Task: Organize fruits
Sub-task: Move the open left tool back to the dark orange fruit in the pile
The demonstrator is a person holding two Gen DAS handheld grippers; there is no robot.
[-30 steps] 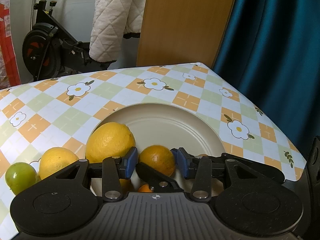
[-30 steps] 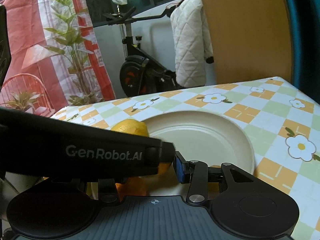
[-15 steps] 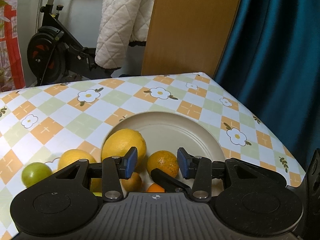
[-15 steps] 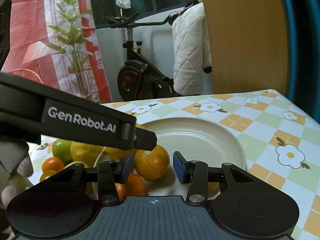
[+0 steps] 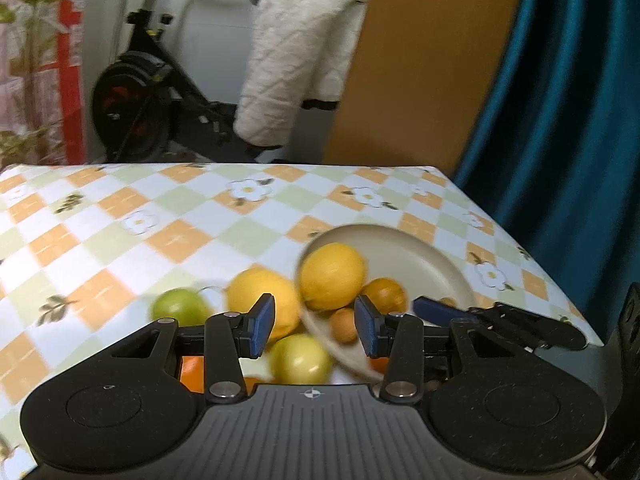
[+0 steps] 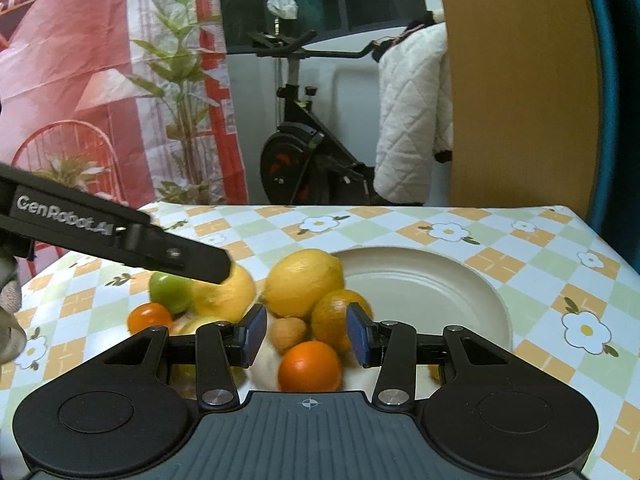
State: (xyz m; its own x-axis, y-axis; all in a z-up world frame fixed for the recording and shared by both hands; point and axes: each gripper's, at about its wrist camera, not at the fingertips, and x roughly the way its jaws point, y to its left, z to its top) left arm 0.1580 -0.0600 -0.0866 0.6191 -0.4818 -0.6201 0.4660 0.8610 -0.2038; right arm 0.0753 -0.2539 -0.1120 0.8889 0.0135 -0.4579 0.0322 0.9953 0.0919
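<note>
A cream plate sits on the worktop, and the fruit is heaped at its left edge, half on the plate and half off. On the rim lie a big yellow lemon with a pitted, matte skin, a rounder dull orange, a small tan, rough-skinned fruit and a glossy bright orange nearest the camera. Off the plate to the left are a second lemon, a smooth green fruit and a small orange one; the left wrist view adds a pale green fruit close to its own jaws.

The right gripper points down at a shallow slant over the heap, its blue-padded jaws narrowly parted with nothing gripped; fruit shows through the gap beyond them. The left gripper is likewise narrowly parted and empty, and in the right wrist view its black finger reaches in from the left above the second lemon. That view is blurred.

The worktop's cloth is a check of orange, pale green and white with daisies. Behind stand an exercise bike with a quilted white jacket draped on it, a wooden panel and a teal curtain.
</note>
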